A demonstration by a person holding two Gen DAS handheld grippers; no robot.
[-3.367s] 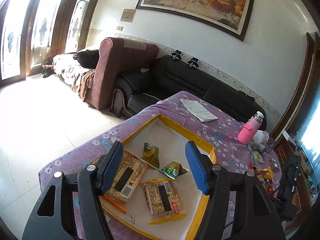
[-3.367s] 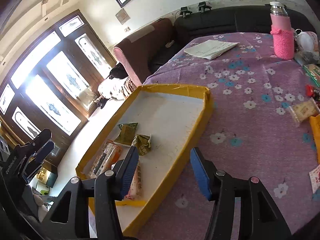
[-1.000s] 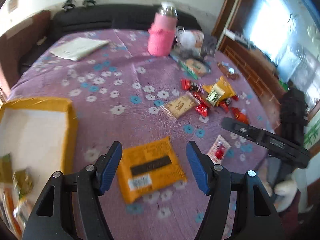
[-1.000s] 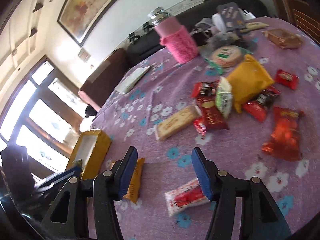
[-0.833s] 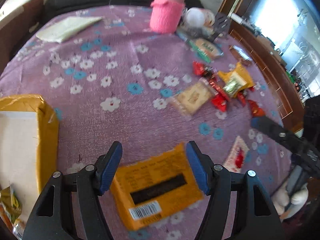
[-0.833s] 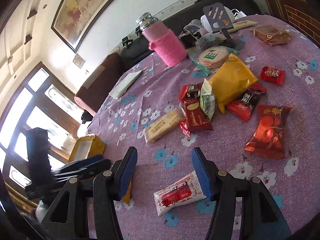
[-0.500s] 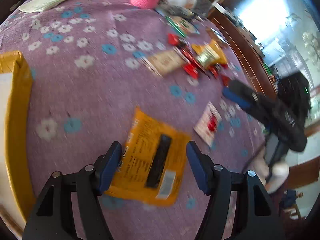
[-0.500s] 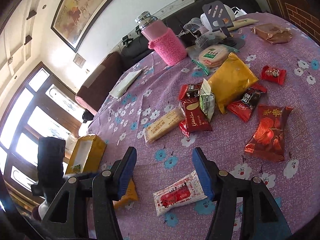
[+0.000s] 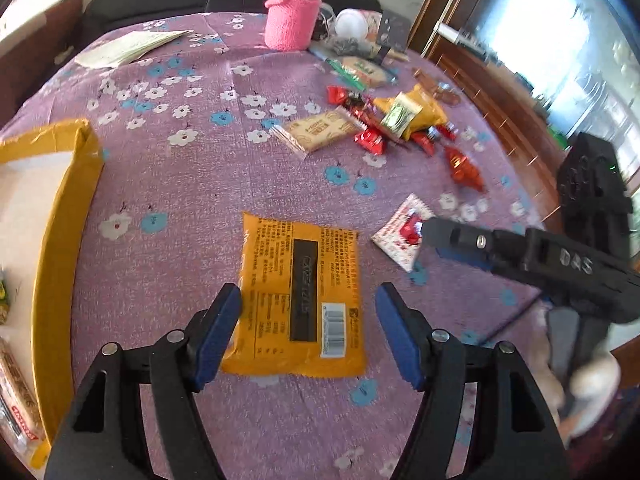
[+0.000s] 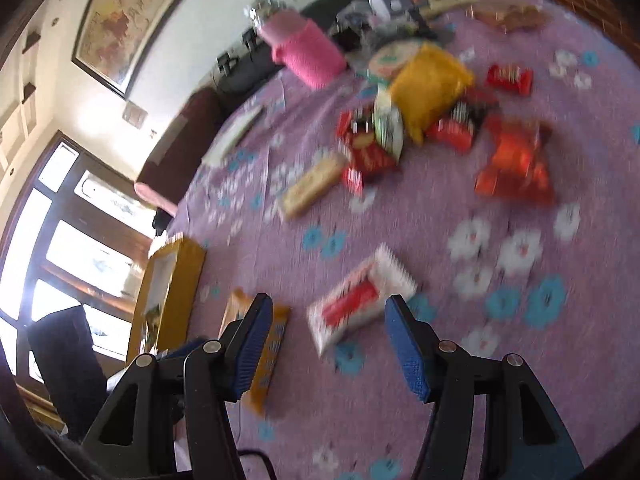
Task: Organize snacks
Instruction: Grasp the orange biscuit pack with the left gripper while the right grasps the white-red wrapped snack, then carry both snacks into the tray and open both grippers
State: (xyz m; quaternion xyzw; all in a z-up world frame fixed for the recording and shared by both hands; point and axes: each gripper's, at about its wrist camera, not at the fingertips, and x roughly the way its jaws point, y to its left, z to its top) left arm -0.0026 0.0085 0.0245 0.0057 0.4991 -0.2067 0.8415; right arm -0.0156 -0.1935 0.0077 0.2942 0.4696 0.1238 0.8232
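A flat orange snack packet [image 9: 300,292] lies on the purple flowered tablecloth. My left gripper [image 9: 308,328] is open, its blue pads on either side of the packet's near end, just above it. My right gripper [image 10: 328,336] is open above a white-and-red snack packet [image 10: 356,304]; that packet also shows in the left wrist view [image 9: 400,236], with the right gripper's finger [image 9: 460,236] over it. The yellow-edged tray [image 9: 60,216] holding snacks sits at the left. The right wrist view is blurred.
A pile of red, yellow and beige snack packets [image 9: 384,124] lies mid-table. A pink-sleeved bottle [image 9: 294,12], a folded paper [image 9: 132,46] and small clutter stand at the far side. The table edge drops away at the right, by a wooden cabinet.
My left gripper swung from the tray to the orange packet and lowered over it. My right gripper moved down toward the white-and-red packet. Both stayed open.
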